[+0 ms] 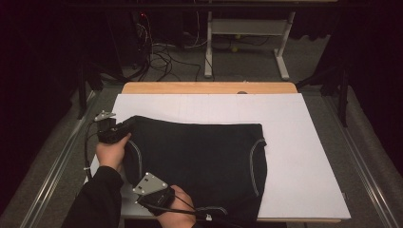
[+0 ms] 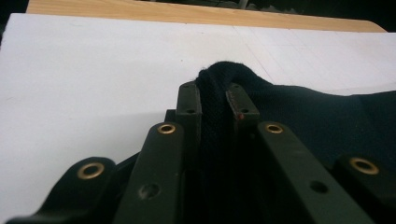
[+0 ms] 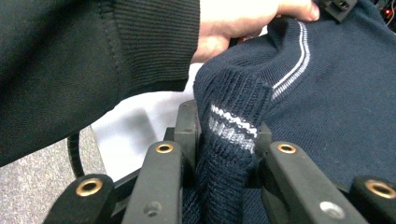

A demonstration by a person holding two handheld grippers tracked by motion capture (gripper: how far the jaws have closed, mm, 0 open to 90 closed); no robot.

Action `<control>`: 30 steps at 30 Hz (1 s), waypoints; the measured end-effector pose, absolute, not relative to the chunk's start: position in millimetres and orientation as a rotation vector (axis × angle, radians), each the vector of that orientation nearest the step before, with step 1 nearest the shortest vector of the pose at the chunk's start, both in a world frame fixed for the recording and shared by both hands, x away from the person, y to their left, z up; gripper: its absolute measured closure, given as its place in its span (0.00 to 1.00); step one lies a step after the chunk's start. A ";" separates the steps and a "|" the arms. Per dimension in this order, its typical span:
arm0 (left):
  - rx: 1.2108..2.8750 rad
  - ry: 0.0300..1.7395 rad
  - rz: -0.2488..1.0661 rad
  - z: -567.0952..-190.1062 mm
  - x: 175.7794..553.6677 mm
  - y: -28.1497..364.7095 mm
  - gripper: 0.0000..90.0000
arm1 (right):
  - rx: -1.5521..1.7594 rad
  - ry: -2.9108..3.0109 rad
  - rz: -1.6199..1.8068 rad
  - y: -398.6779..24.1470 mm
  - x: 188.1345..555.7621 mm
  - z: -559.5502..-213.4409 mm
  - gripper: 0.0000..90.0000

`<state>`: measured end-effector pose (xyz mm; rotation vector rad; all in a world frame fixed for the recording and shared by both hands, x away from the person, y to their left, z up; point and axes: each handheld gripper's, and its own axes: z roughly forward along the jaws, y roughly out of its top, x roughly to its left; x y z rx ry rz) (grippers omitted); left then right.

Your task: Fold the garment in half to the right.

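White board (image 1: 294,142) carries a dark sweater (image 1: 199,161). Left gripper (image 2: 217,100) pinches its ten-o'clock corner. Right gripper (image 3: 224,126) clamps its striped seven-o'clock hem.

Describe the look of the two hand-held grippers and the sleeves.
Each hand-held gripper, left and right, is black with brass-ringed holes along its jaws, a grey three-cornered plate on top and a thin black cable. The person wears dark ribbed-cuff sleeves.
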<state>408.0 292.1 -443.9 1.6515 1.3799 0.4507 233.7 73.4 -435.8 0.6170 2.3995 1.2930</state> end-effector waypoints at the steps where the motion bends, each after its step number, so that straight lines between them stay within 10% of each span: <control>1: 1.651 1.384 0.456 -444.0 407.5 294.5 0.83 | 0.617 2.401 1.295 75.5 233.6 -436.3 0.83; 30: 1.647 1.419 0.512 -434.8 396.2 304.9 0.83 | 0.615 2.393 1.372 83.3 230.6 -429.1 0.83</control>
